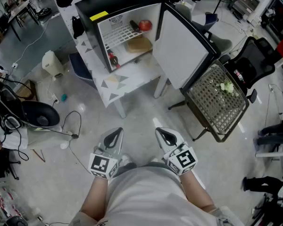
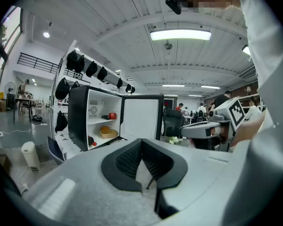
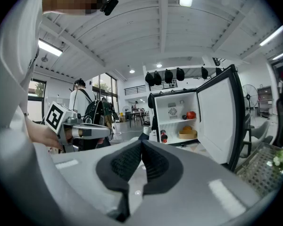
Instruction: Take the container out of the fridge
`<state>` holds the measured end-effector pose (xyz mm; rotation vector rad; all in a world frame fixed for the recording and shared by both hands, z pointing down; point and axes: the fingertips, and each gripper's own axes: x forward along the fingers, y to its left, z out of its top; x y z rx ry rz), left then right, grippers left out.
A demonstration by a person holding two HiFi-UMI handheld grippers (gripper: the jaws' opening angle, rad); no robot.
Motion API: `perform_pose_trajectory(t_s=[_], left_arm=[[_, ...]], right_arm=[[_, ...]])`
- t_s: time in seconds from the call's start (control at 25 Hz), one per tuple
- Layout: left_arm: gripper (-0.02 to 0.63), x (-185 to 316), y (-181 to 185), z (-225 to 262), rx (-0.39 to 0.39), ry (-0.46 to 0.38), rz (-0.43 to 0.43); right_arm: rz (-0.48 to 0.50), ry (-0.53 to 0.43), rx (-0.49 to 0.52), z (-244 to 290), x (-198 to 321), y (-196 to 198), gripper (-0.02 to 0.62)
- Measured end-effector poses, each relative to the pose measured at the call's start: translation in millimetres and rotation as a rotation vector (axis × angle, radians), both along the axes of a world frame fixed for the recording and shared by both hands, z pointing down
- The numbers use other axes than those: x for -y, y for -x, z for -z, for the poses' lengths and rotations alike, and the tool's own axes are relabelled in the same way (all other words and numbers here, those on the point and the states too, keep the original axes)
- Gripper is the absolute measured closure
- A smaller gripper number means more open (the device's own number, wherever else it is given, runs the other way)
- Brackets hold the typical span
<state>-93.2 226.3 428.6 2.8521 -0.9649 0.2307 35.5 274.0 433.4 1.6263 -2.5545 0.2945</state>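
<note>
The fridge (image 1: 92,6) stands on a white table (image 1: 127,79) with its door (image 1: 179,46) swung wide to the right. The tan container (image 1: 139,44) sits on the fridge's lower level, under a wire shelf (image 1: 122,33) that carries a red fruit (image 1: 145,25). A red-capped bottle (image 1: 113,59) lies at the bottom left. Both grippers hang low by the person's body, well apart from the fridge. The left gripper (image 1: 114,135) has its jaws pressed together with nothing between them, and so does the right gripper (image 1: 166,135). A mesh chair (image 1: 217,102) stands just right of the door.
</note>
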Motion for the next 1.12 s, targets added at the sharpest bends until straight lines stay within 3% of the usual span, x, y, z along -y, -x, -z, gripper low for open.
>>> perform_pose_trajectory(t_s=[0.28,0.64,0.88,1.12], left_arm=[[0.597,7.7,43.5,0.4,-0.072,0.053,-0.03],[0.597,41.0,100.6,-5.3,-0.079,0.019,-0.053],[0.597,59.8,107.0,-10.4,-0.058,0.005,-0.068],[0.597,84.7,91.7,-25.0,-0.032,0.027,-0.053]], right_arm=[[-0.002,0.011,-0.023,0.2,10.9,49.8,0.592],[-0.072,0.002,-0.049,3.0,37.7,81.9,0.592],[-0.11,0.004,-0.044,2.8,58.1,78.7,0.592],[-0.078,0.02,-0.027,-11.1,92.6,71.4,0.592]])
